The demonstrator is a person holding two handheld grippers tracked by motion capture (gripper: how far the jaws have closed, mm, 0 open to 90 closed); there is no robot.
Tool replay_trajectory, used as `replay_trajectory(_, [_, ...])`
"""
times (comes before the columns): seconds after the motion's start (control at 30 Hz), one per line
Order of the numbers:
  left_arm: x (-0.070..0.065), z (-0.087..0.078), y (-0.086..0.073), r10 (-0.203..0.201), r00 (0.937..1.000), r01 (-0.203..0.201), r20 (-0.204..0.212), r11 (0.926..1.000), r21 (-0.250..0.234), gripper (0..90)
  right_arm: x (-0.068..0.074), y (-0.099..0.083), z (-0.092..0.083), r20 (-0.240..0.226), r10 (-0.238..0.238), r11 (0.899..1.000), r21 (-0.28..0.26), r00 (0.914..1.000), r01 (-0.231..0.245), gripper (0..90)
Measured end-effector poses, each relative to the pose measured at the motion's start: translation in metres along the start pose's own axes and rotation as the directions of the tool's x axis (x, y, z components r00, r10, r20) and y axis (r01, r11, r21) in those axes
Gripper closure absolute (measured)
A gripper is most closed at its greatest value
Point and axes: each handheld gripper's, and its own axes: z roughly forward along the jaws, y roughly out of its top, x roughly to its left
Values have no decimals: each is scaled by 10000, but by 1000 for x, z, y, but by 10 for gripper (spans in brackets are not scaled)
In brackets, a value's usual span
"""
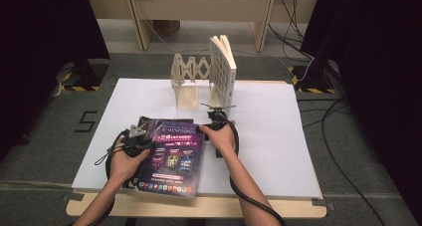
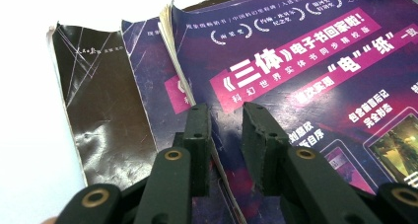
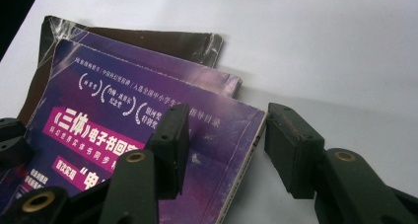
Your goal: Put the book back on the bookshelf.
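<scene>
A stack of paperbacks is lying near the front edge of the white table, towards its left corner, and the top purple book is sitting slightly askew over two others, the lowest a dark-covered book. It is looking light and floppy, with a glossy, probably slippery cover and soft page edges, so taking it by the spine or a firm edge is likely safer than pinching a corner. The left gripper is clamping the purple book's left edge, one jaw under the cover and one on top. The right gripper is standing with jaws apart, straddling the book's right edge without pressing it. Towards the far edge, a wooden rack is holding an upright white book.
</scene>
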Motion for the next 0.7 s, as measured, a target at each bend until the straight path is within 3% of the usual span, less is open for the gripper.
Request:
replay_trajectory(0.17, [0,0,0,24,10000,-24,-21,10000,17,728,-2,-3,3,-301,497,9987,161,9983,-492,504])
replay_trajectory(0.3, [0,0,0,35,10000,-35,-30,10000,13,729,0,-3,2,-295,518,9986,124,9982,-514,521])
replay_trajectory(0.47, [0,0,0,73,9999,-73,-70,10000,29,729,8,-1,-7,-51,55,9999,-124,10000,-56,568])
replay_trajectory(0.7, [0,-1,0,137,9998,-136,-134,9999,52,732,20,4,-22,-69,-508,9967,-643,9987,502,652])
